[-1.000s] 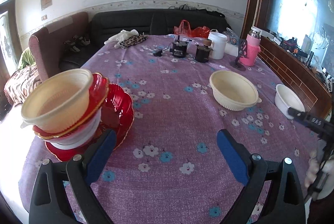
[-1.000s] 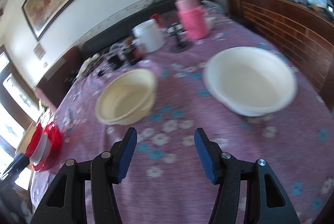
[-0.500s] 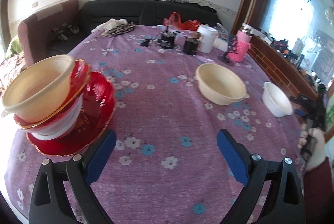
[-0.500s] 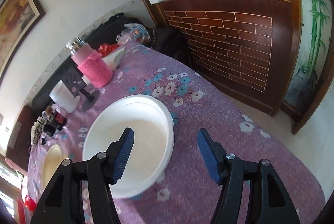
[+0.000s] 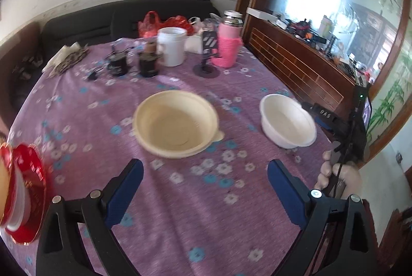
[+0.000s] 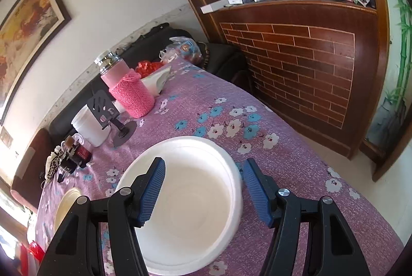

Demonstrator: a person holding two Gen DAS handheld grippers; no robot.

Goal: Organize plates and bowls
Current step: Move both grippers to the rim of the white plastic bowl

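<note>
A cream bowl [image 5: 175, 126] sits mid-table, straight ahead of my left gripper [image 5: 205, 166], which hovers open and empty short of it. To its right stands a white bowl [image 5: 285, 121]. A stack of red plates [image 5: 28, 188] with white and cream dishes is cut off at the left edge. In the right wrist view my right gripper [image 6: 204, 164] is open over the white bowl [image 6: 195, 198]: one finger is above the inside, the other outside the right rim, and neither pad presses on it. The cream bowl [image 6: 67, 206] shows at the far left.
A pink-sleeved bottle [image 5: 229, 44], a white tub [image 5: 171, 46], a phone stand [image 5: 207, 54] and dark jars [image 5: 148, 63] crowd the table's far end. A brick-patterned wooden partition [image 6: 309, 57] runs close along the right edge. A hand [image 5: 342, 173] holds the right gripper there.
The left view has swung right: the red stack slid to the left edge and the cream bowl came to the middle. The right gripper moved from between the bowls to over the white bowl's rim.
</note>
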